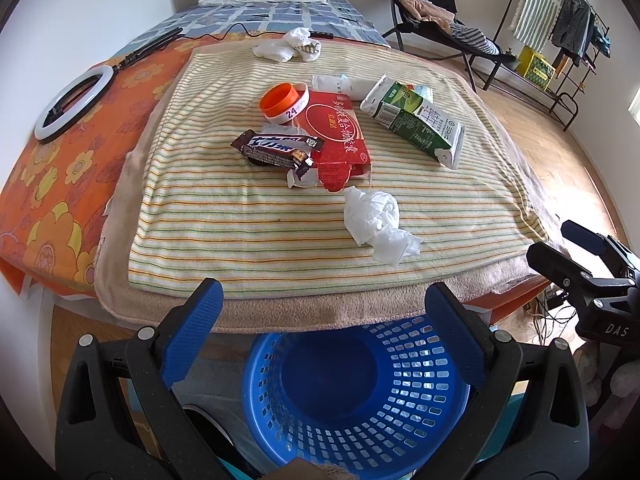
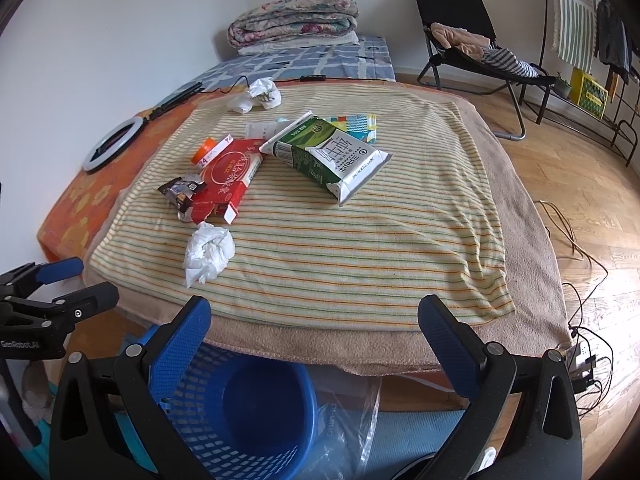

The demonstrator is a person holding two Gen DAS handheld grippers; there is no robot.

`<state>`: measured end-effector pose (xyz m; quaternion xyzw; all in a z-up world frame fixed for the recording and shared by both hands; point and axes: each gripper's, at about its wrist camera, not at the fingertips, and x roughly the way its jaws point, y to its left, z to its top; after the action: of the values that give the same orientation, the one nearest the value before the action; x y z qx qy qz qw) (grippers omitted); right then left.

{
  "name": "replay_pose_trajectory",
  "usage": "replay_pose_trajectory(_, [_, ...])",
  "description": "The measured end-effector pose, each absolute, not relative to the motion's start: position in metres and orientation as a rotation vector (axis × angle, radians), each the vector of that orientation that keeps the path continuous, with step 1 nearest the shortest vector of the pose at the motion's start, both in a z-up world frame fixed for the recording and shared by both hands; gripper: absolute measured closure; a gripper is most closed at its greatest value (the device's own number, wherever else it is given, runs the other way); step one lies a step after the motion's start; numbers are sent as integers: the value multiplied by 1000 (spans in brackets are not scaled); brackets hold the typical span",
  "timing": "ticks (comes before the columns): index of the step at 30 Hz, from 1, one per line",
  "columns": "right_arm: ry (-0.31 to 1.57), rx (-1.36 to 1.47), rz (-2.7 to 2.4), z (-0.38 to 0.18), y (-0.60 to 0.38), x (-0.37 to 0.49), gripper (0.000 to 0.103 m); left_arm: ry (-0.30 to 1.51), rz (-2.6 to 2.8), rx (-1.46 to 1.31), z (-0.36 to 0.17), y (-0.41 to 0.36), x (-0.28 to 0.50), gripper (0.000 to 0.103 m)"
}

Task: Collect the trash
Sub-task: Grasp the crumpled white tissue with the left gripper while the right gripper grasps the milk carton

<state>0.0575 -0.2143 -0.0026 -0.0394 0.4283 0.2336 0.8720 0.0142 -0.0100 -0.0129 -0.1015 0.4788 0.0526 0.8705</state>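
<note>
1. the left gripper (image 1: 324, 312) hangs over the near edge of the bed, its blue-padded jaws spread wide with nothing between them and nothing touching them.
2. the right gripper (image 2: 314, 328) is just beside it, to its right, jaws equally wide apart and empty.
3. directly below both, on the floor against the bed's near edge, stands a blue basket (image 1: 420, 396) with slotted walls; no trash shows inside it.
4. the trash lies on a striped towel (image 1: 240, 232) spread over the bed.
5. nearest the grippers is a crumpled white tissue (image 1: 376, 220), lying alone on the towel.
6. just beyond it is a flattened red carton (image 1: 340, 136), its torn flap pointing toward the near side.
7. a dark candy wrapper (image 1: 280, 148) rests against the carton's left edge, partly over it.
8. an orange cap with a white band (image 1: 282, 102) sits at the carton's far left corner.
9. to the right, apart from the carton, a green and white milk carton (image 1: 416, 120) lies on its side.
10. at the towel's far edge sits more crumpled white paper (image 1: 288, 46).
11. a white ring light (image 1: 74, 106) lies on the orange sheet to the far left.
</note>
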Motion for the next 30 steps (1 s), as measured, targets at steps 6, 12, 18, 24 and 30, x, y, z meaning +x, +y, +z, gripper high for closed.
replay_pose_trajectory(6, [909, -56, 560, -1, -220, 80, 1, 1037, 83, -235, -17, -13, 31, 0])
replay_pose_trajectory(12, [903, -174, 586, 6, -209, 116, 1, 1066, 65, -265, -22, -16, 48, 3])
replay_pose_trajectory(18, [927, -229, 618, 5, -195, 163, 1, 1107, 33, -276, -31, -22, 74, 11])
replay_pose_trajectory(24, [994, -219, 627, -9, -180, 210, 1, 1153, 34, -301, -49, -20, 97, 12])
replay_pose_trajectory(30, [996, -250, 630, -16, -161, 242, 1, 1202, 19, -335, -65, -18, 107, 22])
